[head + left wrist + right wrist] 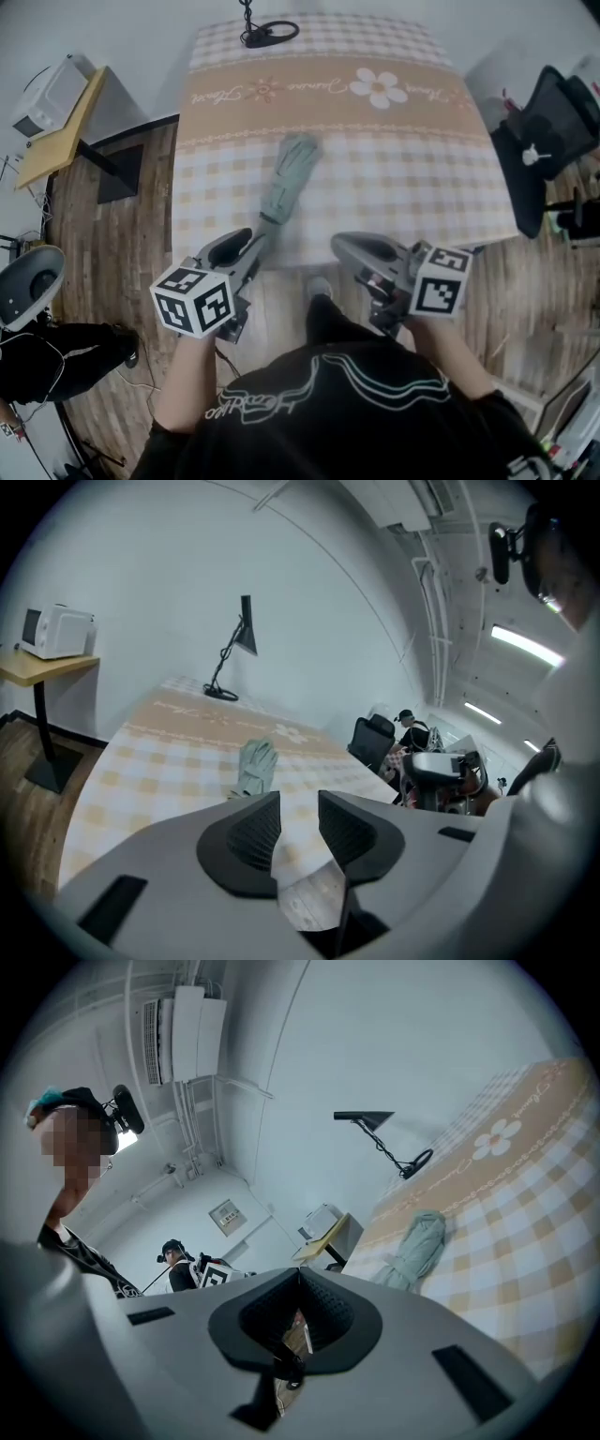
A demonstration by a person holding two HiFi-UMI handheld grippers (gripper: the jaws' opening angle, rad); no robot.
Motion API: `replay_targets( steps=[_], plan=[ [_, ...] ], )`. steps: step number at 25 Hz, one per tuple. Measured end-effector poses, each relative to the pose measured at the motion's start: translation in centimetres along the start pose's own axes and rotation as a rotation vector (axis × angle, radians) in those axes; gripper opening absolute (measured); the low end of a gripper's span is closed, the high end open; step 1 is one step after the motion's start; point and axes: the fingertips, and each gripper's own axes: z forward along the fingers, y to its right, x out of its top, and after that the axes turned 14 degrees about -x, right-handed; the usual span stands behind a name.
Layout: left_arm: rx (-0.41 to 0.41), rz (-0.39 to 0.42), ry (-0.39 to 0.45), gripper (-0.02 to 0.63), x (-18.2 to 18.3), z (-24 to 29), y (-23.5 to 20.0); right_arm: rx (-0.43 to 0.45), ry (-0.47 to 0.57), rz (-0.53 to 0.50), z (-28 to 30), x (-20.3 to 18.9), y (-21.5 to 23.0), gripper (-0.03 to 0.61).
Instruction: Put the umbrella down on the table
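The folded pale-green fabric umbrella (286, 183) lies on the beige checked-cloth table (422, 169), well apart from the black desk lamp (267, 33) at its far edge, while at the near edge the left gripper (246, 239) has its fingers released and empty and the right gripper (352, 246) has them clenched on nothing.
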Motion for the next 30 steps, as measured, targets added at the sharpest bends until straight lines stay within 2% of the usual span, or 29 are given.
replay_targets(
  steps=[7, 11, 17, 25, 30],
  plan=[
    [-0.105, 0.045, 0.144, 0.023, 1.4, -5.2, 8.7, 0.033, 0.044, -0.049, -3.1, -1.4, -5.1, 0.012],
    [-0.18, 0.062, 0.221, -0.003, 1.5, -7.5, 13.3, 0.053, 0.078, -0.09, -5.1, -2.1, -8.1, 0.012],
    [-0.288, 0.119, 0.252, -0.003, 0.7, -9.9, 19.7, 0.081, 0.121, -0.15, -8.6, -3.3, -12.3, 0.012],
    [-0.333, 0.129, 0.298, -0.003, 1.3, -11.8, 22.7, 0.081, 0.167, -0.159, -10.6, -3.9, -14.5, 0.011],
    [-0.327, 0.142, 0.3, -0.003, 0.8, -12.5, 23.7, 0.09, 0.175, -0.161, -11.3, -4.6, -15.5, 0.011]
  ],
)
